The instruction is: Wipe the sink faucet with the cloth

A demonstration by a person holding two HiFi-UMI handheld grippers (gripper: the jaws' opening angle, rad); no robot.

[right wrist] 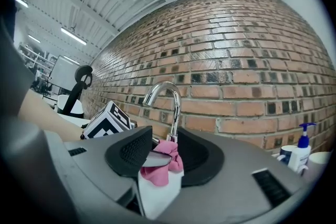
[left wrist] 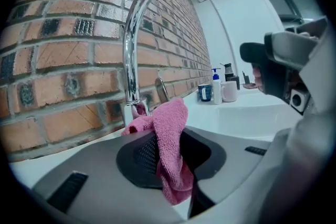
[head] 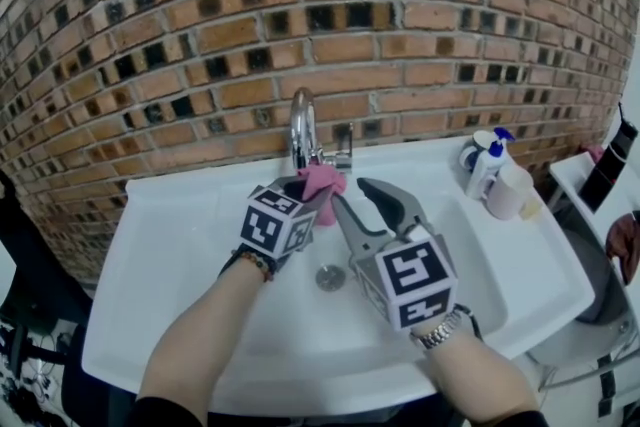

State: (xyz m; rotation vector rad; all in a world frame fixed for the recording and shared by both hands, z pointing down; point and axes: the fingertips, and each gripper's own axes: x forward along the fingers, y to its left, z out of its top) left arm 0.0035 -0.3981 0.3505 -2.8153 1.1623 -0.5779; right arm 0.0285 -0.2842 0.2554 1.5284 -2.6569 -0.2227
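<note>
A chrome gooseneck faucet (head: 302, 123) rises at the back of the white sink (head: 180, 245), against the brick wall. My left gripper (head: 316, 193) is shut on a pink cloth (head: 323, 183), which sits bunched right at the faucet's base. In the left gripper view the cloth (left wrist: 170, 139) hangs pinched between the jaws, its top fold against the faucet's stem (left wrist: 131, 60). My right gripper (head: 352, 195) hovers over the basin just right of the cloth, open, with nothing held. The right gripper view shows the cloth (right wrist: 161, 164) and faucet (right wrist: 170, 107) straight ahead beyond its jaws.
On the sink's right rim stand a soap pump bottle (head: 486, 167), a white mug (head: 508, 192) and a blue cup (head: 470, 155). The drain (head: 330, 278) lies below the grippers. A lever handle (head: 343, 147) sits right of the faucet. The brick wall (head: 400, 45) closes the back.
</note>
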